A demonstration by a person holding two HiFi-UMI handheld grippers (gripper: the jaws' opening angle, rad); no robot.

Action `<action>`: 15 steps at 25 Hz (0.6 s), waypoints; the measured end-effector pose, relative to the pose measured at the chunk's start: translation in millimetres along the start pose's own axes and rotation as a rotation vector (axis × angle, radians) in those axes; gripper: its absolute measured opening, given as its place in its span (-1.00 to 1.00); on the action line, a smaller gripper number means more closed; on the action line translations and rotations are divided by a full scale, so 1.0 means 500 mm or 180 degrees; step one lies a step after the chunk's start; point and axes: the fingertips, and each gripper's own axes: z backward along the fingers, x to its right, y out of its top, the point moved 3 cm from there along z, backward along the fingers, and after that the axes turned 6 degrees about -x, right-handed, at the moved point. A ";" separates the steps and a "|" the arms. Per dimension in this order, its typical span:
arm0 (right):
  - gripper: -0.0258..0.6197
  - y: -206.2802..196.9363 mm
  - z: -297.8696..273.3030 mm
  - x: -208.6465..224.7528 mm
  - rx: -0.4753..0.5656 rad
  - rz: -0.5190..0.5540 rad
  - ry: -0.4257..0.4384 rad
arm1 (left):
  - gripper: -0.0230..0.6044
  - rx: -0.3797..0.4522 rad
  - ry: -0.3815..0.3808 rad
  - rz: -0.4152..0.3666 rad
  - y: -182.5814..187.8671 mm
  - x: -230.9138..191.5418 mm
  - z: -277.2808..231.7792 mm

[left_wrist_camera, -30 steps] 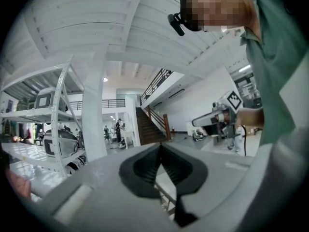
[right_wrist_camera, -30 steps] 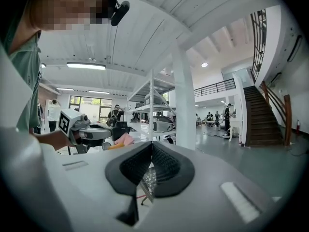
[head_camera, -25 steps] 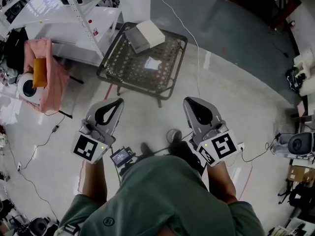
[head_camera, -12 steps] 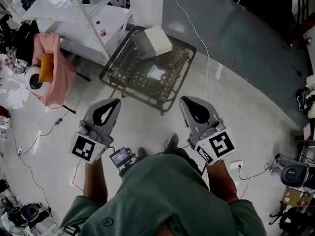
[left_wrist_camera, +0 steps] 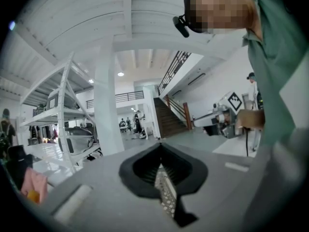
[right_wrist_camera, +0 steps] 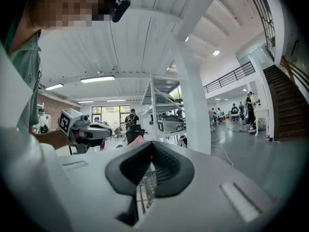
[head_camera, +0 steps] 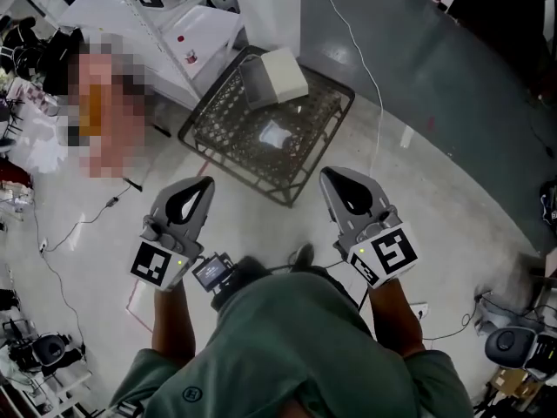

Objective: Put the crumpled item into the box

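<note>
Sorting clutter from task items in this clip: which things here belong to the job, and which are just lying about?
Job: crumpled item, box, wire-mesh table under them, left hand-held gripper, right hand-held gripper (both shut, empty).
Lying about: white floor cable, metal shelving, white pillar.

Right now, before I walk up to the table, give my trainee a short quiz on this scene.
1. True or false: the crumpled item already lies in the box.
2. Both sit on which: A) floor, B) mesh table, C) shelf?
3. Fill in: the left tool and right tool are both ____ and empty.
Key: 1 false; 2 B; 3 shut.
</note>
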 end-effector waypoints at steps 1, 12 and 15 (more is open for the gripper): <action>-0.90 0.000 0.000 0.010 0.0002 -0.0016 0.0012 | -0.92 -0.0028 0.0009 0.0012 0.001 0.002 -0.007; -0.90 -0.016 -0.068 0.110 -0.0105 -0.0136 -0.0128 | -0.92 -0.0069 -0.0206 0.0069 -0.018 -0.065 -0.143; -0.90 -0.012 -0.104 0.127 -0.0154 -0.0145 -0.0258 | -0.92 -0.0020 -0.0355 0.0079 -0.029 -0.108 -0.184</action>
